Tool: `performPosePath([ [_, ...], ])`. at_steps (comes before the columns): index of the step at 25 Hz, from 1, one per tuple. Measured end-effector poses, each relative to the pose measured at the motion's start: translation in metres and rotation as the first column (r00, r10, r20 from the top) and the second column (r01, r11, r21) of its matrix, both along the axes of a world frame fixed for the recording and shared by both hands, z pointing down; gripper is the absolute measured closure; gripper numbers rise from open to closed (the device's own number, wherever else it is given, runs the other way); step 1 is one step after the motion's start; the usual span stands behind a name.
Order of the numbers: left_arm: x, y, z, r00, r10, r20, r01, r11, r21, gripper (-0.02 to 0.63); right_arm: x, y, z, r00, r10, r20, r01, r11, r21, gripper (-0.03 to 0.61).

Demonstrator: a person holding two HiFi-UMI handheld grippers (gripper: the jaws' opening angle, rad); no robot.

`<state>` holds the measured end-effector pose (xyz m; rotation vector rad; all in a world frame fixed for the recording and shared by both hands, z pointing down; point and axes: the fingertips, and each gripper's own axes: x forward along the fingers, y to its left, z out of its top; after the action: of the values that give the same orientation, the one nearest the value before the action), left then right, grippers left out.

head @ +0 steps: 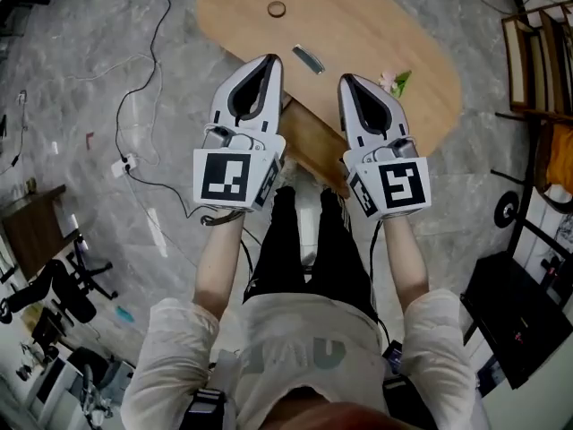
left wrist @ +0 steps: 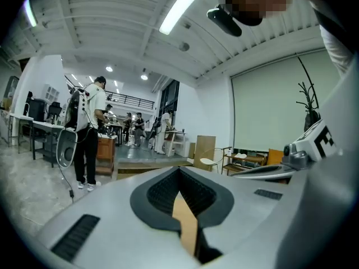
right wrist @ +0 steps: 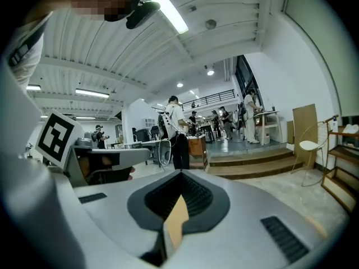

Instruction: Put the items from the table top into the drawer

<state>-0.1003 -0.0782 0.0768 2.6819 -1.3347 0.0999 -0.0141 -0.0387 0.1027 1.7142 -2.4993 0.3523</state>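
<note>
On the left, grey marbled floor (head: 81, 88) carries a white power strip (head: 124, 164), and a dark office chair (head: 63, 294) stands nearer. The oval wooden table (head: 358, 25) lies far and central. On it, from left to right, are a small ring (head: 277, 8), a flat dark strip (head: 309, 59) and a pink flower (head: 391, 81) with a green leaf, all well apart. The left gripper (head: 266, 61) reaches over the table's near edge, its jaws closed together with nothing in them. Between the two grippers a brown wooden panel (head: 313, 141) shows under the tabletop; whether it is the drawer is unclear. The right gripper (head: 347, 80) is likewise closed and empty, just beside the flower. A black case (head: 519, 316) sits near right.
</note>
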Motion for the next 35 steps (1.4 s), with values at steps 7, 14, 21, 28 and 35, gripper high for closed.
performPosePath([
  [7, 0.034, -0.017, 0.155, 0.993, 0.112, 0.042, -0.108, 0.991, -0.079, 0.606, 0.022, -0.015, 0.137, 0.998, 0.068, 0.006, -0.068, 0.994, -0.084, 0.574],
  [14, 0.036, -0.018, 0.245, 0.994, 0.101, 0.029, -0.094, 0.979, -0.182, 0.606, 0.036, -0.010, 0.218, 0.989, 0.146, -0.005, -0.145, 0.974, -0.176, 0.574],
  [21, 0.044, -0.024, 0.254, 0.990, 0.130, 0.062, -0.115, 0.973, -0.198, 0.606, 0.047, -0.019, 0.230, 0.987, 0.158, -0.011, -0.157, 0.967, -0.203, 0.574],
  [28, 0.066, -0.046, 0.259, 0.973, 0.184, 0.139, -0.164, 0.976, -0.142, 0.606, 0.061, -0.032, 0.243, 0.991, 0.133, -0.028, -0.136, 0.964, -0.229, 0.574],
  [35, 0.113, -0.047, 0.315, 0.485, 0.709, 0.512, -0.706, 0.663, -0.249, 0.391, 0.050, -0.023, 0.267, 0.995, -0.035, -0.092, 0.004, 0.949, -0.316, 0.574],
])
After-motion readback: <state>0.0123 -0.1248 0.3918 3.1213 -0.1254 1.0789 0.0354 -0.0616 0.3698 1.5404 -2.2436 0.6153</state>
